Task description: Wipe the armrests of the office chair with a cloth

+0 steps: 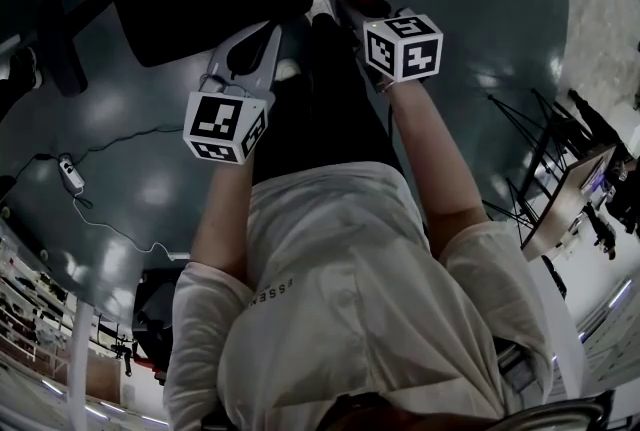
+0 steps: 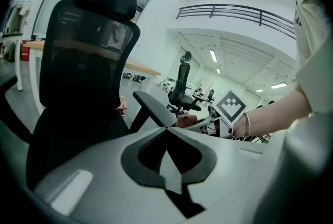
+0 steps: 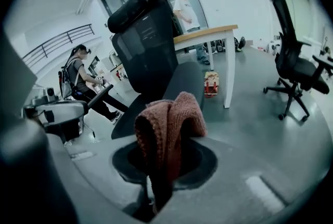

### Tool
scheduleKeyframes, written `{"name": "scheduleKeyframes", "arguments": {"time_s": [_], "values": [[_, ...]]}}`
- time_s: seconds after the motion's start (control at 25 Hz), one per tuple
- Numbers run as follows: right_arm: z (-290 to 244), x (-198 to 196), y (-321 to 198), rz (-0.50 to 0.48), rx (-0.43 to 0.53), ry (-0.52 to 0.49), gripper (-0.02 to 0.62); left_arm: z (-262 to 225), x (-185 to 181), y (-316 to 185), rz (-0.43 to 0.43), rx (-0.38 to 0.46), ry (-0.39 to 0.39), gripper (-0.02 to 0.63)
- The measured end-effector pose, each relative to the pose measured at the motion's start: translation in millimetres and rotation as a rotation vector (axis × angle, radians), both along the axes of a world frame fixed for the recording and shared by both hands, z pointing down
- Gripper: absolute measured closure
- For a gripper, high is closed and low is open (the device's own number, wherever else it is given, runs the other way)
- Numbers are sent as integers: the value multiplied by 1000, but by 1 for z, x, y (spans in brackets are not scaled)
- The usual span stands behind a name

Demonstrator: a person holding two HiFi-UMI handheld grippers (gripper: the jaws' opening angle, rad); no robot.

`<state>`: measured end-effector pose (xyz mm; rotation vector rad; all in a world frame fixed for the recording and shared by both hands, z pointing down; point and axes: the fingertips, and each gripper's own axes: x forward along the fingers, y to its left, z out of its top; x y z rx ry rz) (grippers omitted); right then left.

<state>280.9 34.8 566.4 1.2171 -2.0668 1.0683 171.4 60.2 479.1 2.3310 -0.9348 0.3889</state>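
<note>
Between the jaws of the right gripper a reddish knitted cloth is clamped, folded over, with its loose upper part bulging above the tips. Cloth is held right at the near end of a dark armrest of the black office chair; contact cannot be confirmed. Left gripper: jaws are pressed together, tips meeting, nothing gripped. It is pointed at the chair, apart from the armrest. Both grippers are seen side by side over the grey floor from the head view.
</note>
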Motion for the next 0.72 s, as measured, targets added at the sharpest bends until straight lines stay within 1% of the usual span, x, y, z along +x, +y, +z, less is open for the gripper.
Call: {"name": "scheduleKeyframes", "arguments": {"time_s": [0.08,0.12,0.28,0.44,0.52,0.6,0.72], "values": [[-2,-10,2,-33,11,32,544,1,-10,2,-17,-5,-5,589],[-3,-16,4,-46,11,32,545,1,-16,3,-28,-7,-6,589],[-13,-49,8,-120,8,-15,543,-1,-36,0,-70,-13,-2,589],[-28,-87,8,-201,23,-57,543,-7,-49,-5,-87,-5,8,589],[-34,-101,-4,-229,43,-53,543,-8,-60,-16,-119,0,5,589],[-41,-108,-21,-254,63,-35,543,-11,-72,-30,-170,-2,2,589],[-49,-106,-63,-262,103,27,543,-13,-82,-58,-207,-2,-7,589]]}}
